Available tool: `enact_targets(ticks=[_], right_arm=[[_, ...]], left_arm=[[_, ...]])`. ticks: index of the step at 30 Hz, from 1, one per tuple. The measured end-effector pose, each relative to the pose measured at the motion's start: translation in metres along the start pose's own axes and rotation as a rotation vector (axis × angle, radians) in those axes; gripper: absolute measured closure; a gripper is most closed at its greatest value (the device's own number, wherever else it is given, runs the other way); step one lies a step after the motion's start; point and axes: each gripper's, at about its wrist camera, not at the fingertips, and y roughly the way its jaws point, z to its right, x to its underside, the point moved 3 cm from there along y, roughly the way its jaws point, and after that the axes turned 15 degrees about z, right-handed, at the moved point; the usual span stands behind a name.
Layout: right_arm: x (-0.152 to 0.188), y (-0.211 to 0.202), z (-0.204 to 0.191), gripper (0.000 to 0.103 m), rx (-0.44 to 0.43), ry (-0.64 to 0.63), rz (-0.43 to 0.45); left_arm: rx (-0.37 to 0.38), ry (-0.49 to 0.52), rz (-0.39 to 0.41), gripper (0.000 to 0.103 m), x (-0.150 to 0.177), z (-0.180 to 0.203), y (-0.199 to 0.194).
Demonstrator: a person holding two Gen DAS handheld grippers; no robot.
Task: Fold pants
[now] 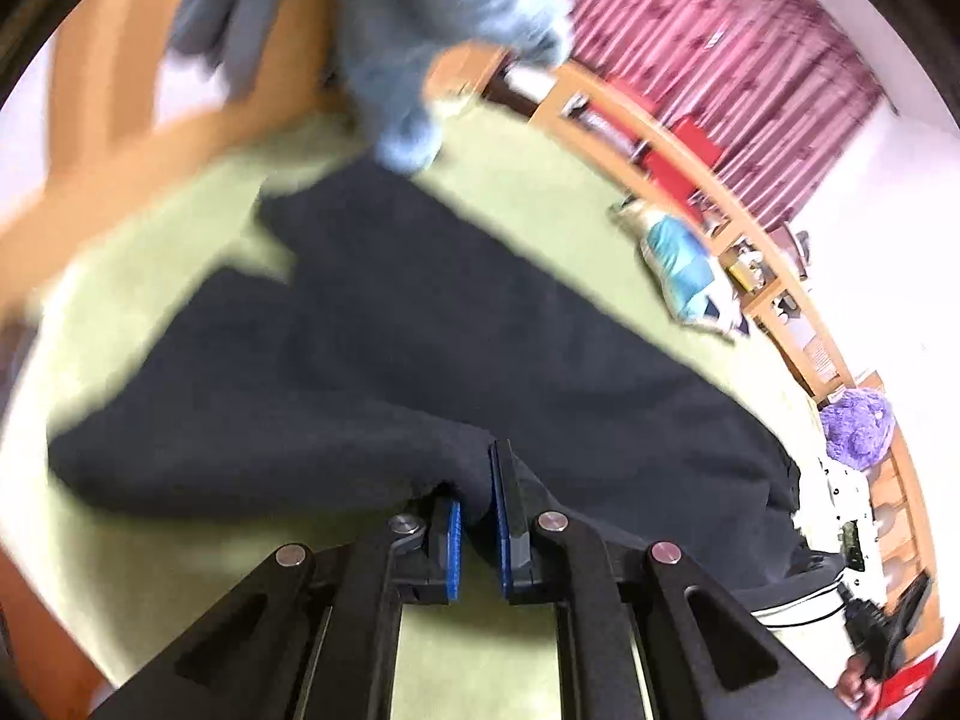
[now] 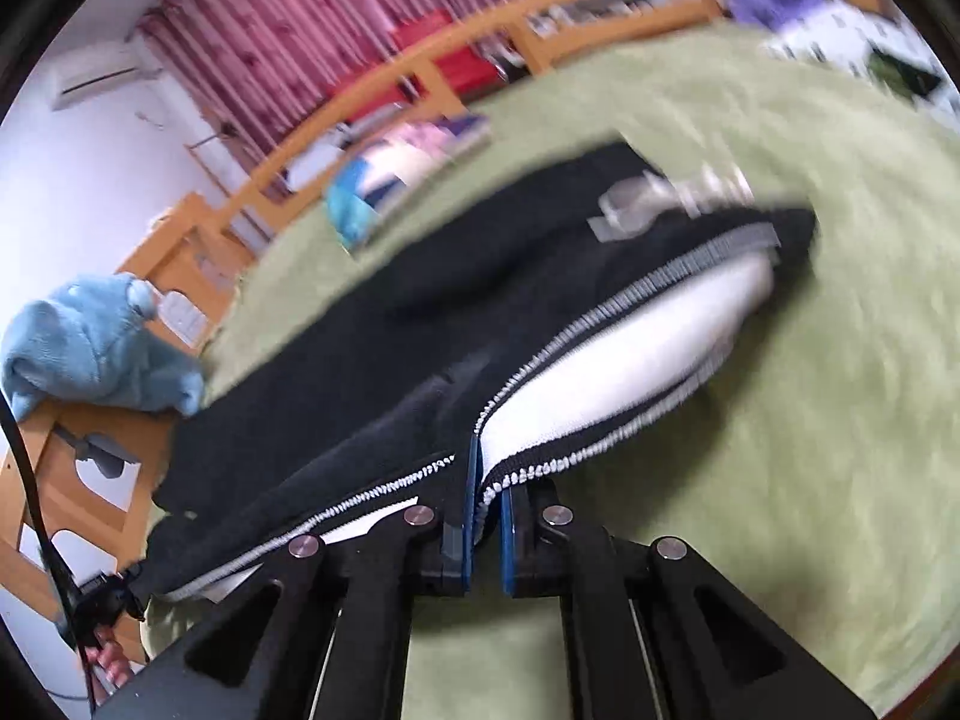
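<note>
Dark navy pants [image 1: 420, 324] lie stretched over a green blanket [image 1: 540, 180]. My left gripper [image 1: 477, 501] is shut on a bunched edge of the pants at the near end. In the right wrist view the pants [image 2: 372, 354] show a white lining and a grey-white ribbed waistband [image 2: 606, 306]. My right gripper [image 2: 483, 498] is shut on that waistband edge and lifts it off the blanket [image 2: 780, 420]. Both views are motion-blurred.
A blue plush toy [image 1: 432, 30] sits at the bed's far end and shows at the left in the right wrist view [image 2: 96, 342]. A wooden bed frame [image 1: 678, 138], a blue-white pillow [image 1: 684, 270], a purple plush [image 1: 855, 426] and red curtains [image 1: 720, 42] border the bed.
</note>
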Motion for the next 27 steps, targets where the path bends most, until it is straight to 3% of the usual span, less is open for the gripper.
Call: enact_targets(ticks=[5,8,13,18,19,21,23,25,27], right_arm=[[-0.065,0.036,-0.035,0.097,-0.039,-0.038,0.053],[-0.103,0.077,-0.053,0.097,-0.036,-0.075,0.087],[-0.147,0.157,-0.063,0.097,-0.05,-0.039,0.086],[-0.154,0.23,-0.067,0.094,-0.006,-0.045,0.08],[-0.15,0.242,-0.064,0.089,0.005,-0.043,0.055],[-0.136,0.264,-0.056,0.069,0.015,-0.024,-0.008],[-0.119,0.276,-0.05,0.067,0.009,-0.022,-0.069],[-0.105,0.272,-0.048,0.067,0.017,-0.049,-0.103],[-0.091,0.254,-0.05,0.066,0.014,-0.087,-0.115]], left_arm=[[-0.011,0.128,0.115,0.094,-0.061,0.05,0.036],[-0.03,0.175,0.147,0.094,-0.086,0.073,0.073],[-0.054,0.175,0.151,0.094,-0.109,0.098,0.146],[-0.082,0.177,0.092,0.094,-0.101,0.101,0.209],[-0.091,0.187,0.066,0.091,-0.095,0.1,0.217],[-0.138,0.217,-0.01,0.081,-0.082,0.099,0.235],[-0.165,0.23,-0.025,0.068,-0.073,0.1,0.232],[-0.129,0.226,-0.02,0.032,-0.067,0.101,0.217],[-0.093,0.222,-0.003,0.029,-0.061,0.104,0.193]])
